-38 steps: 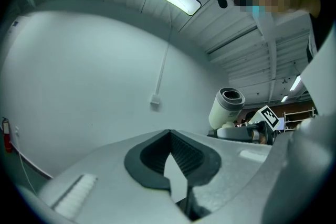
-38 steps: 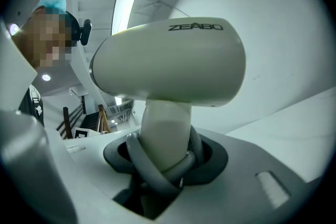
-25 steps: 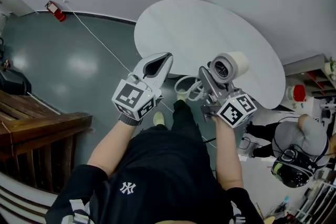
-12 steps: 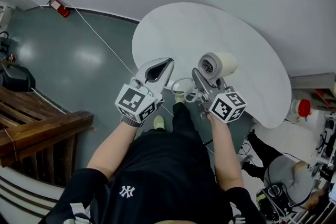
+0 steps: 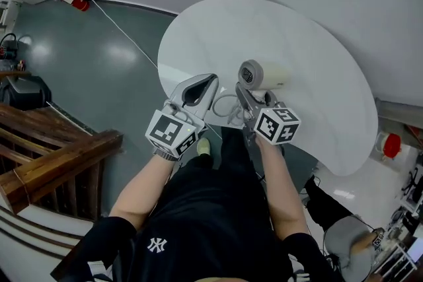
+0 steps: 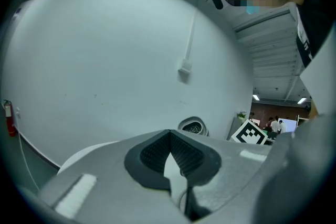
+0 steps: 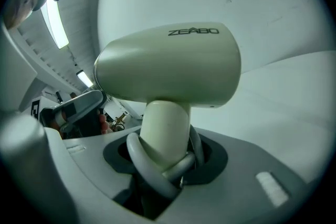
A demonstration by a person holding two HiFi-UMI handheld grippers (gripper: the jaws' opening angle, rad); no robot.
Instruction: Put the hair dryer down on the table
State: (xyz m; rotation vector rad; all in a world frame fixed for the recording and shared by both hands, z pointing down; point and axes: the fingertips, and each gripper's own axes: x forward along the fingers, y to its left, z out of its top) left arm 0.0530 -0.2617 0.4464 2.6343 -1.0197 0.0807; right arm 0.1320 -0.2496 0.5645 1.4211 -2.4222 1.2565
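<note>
White oval tabletop fills the upper centre of the head view. Cream plastic hair dryer hangs over its near edge, the handle and looped grey cord clamped in the right gripper jaws. Not yet set down; lowering and release remain. Left gripper jaws are closed together, empty.

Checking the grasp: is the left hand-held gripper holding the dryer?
No, the right hand-held gripper clamps the dryer; the left hand-held gripper is shut, empty.

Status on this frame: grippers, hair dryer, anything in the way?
Right gripper shut on hair dryer, over table. Left gripper shut, empty. Nothing in the way.
</note>
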